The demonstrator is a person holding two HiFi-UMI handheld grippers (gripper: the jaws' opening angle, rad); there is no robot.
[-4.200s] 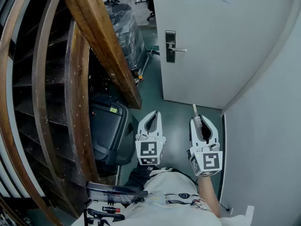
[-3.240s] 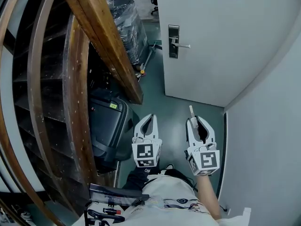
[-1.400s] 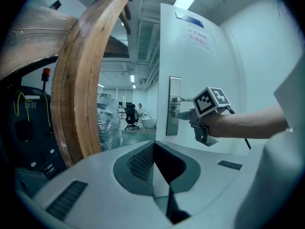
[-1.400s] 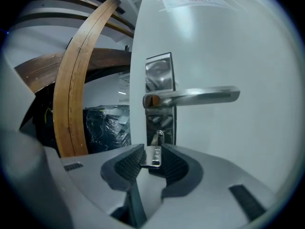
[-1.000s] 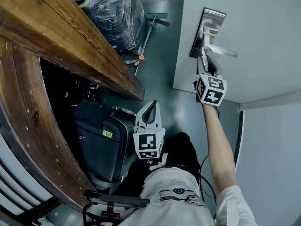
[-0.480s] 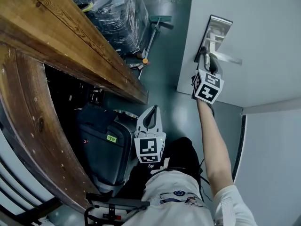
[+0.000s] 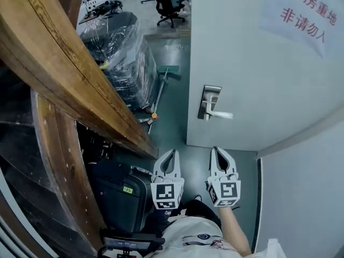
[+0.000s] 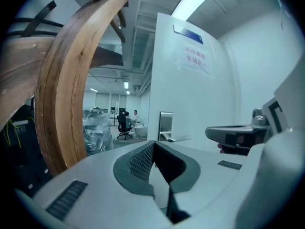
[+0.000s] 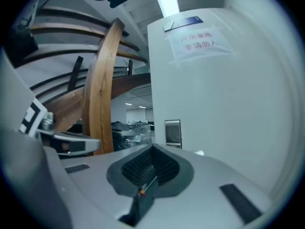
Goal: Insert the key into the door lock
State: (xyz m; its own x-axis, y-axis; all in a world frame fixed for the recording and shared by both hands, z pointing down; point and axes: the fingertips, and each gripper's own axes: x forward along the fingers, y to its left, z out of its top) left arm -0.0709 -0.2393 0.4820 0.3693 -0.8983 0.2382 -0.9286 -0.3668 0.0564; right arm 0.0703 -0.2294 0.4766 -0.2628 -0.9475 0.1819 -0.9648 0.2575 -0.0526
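The white door (image 7: 252, 63) carries a steel lock plate (image 7: 210, 101) with a lever handle (image 7: 221, 114); I cannot make out a key at it from this distance. Both grippers are held side by side near the body, well short of the door. My left gripper (image 7: 171, 153) is shut and empty, its jaws meeting in a point (image 8: 153, 144). My right gripper (image 7: 216, 150) is shut too, with no key showing between its jaws (image 9: 152, 149). Both gripper views face the lock plate (image 8: 166, 126) (image 9: 173, 132) ahead.
A curved wooden stair beam (image 7: 70, 74) fills the left. Beneath it stands a black case (image 7: 115, 195), with a plastic-wrapped stack (image 7: 121, 52) and a long-handled broom (image 7: 163, 85) behind. A paper notice (image 7: 306, 9) hangs on the door. A white wall (image 7: 306, 198) closes the right.
My right gripper has come away from the lock plate and back beside the left one near the body. The door now looks farther off and more of it shows.
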